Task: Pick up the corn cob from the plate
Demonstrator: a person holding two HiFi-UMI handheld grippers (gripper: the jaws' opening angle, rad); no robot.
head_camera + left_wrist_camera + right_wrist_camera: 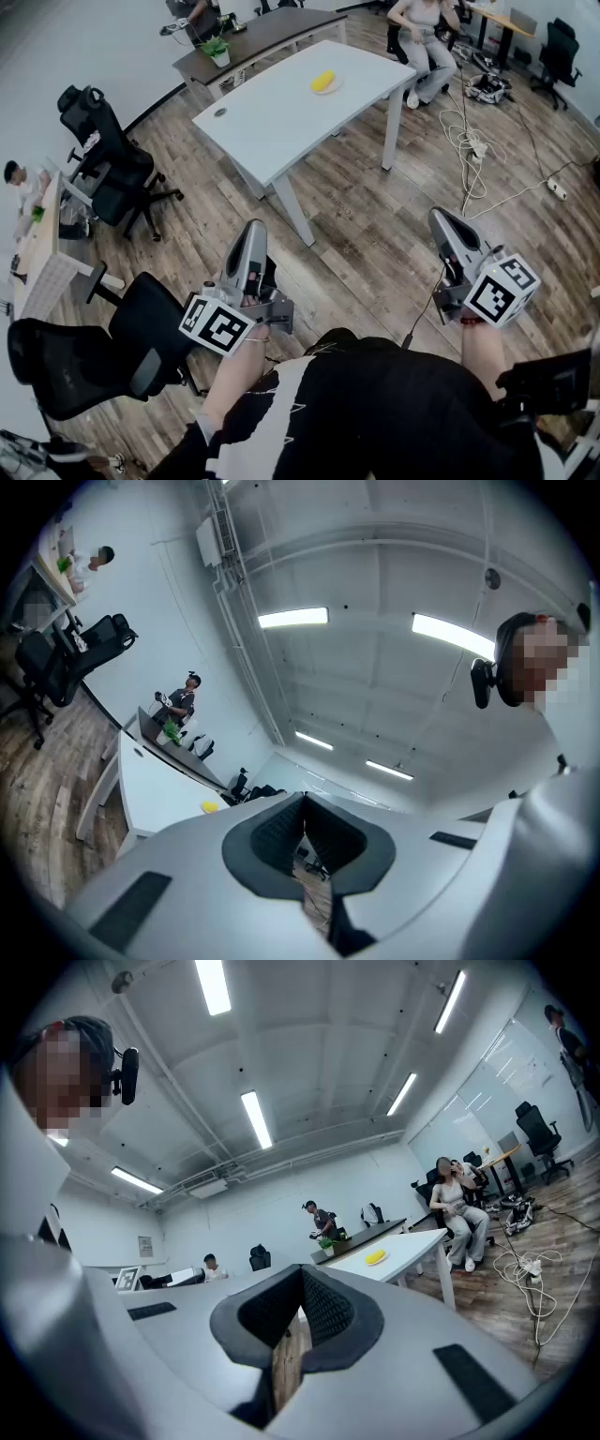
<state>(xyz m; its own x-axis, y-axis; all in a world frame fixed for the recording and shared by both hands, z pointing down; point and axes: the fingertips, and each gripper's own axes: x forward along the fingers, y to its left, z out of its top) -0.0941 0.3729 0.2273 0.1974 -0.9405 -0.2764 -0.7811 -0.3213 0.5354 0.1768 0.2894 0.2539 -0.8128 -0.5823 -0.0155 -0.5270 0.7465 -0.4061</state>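
I see the left gripper [254, 229] and the right gripper [441, 217] both closed, nothing between their jaws. The corn cob [322, 81] lies on its plate [336, 89] on the white table [272, 122] — well apart from both.

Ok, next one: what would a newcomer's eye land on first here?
The yellow corn cob on its plate, on the white table far across the room. Nearer, the left gripper and right gripper are both shut and empty, well short of the table. Loose cables sprawl on the wood floor to the table's right.
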